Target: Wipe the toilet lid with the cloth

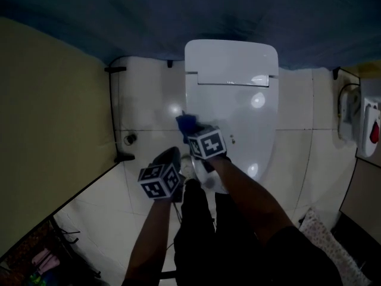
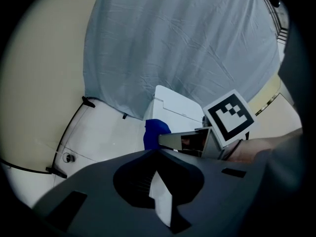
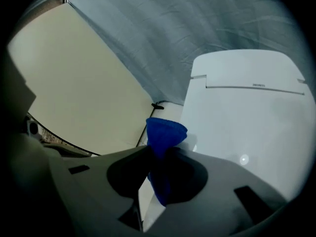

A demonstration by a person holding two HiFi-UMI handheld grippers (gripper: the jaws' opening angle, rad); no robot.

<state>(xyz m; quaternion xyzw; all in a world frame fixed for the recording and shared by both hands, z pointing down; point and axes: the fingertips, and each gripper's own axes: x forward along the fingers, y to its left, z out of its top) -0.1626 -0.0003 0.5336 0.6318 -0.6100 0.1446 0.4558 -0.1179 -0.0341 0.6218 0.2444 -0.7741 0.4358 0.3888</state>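
Right gripper view shows our right gripper [image 3: 160, 154] pinching the bunched cloth [image 3: 166, 131] at the left edge of the lid [image 3: 247, 117]. We judge it soft, light and easily dragged flat. Our left gripper [image 2: 158, 151] is pressed together, empty.

toilet lid [image 1: 235, 109]: glossy, smooth, probably plastic
cloth [image 3: 165, 132]: matt, soft weave
floor [image 1: 146, 109]: glossy tiles
backdrop sheet [image 2: 187, 43]: creased matt fabric

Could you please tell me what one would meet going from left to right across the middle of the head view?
Beige wall → floor drain → blue cloth → toilet lid → white wall-mounted unit.
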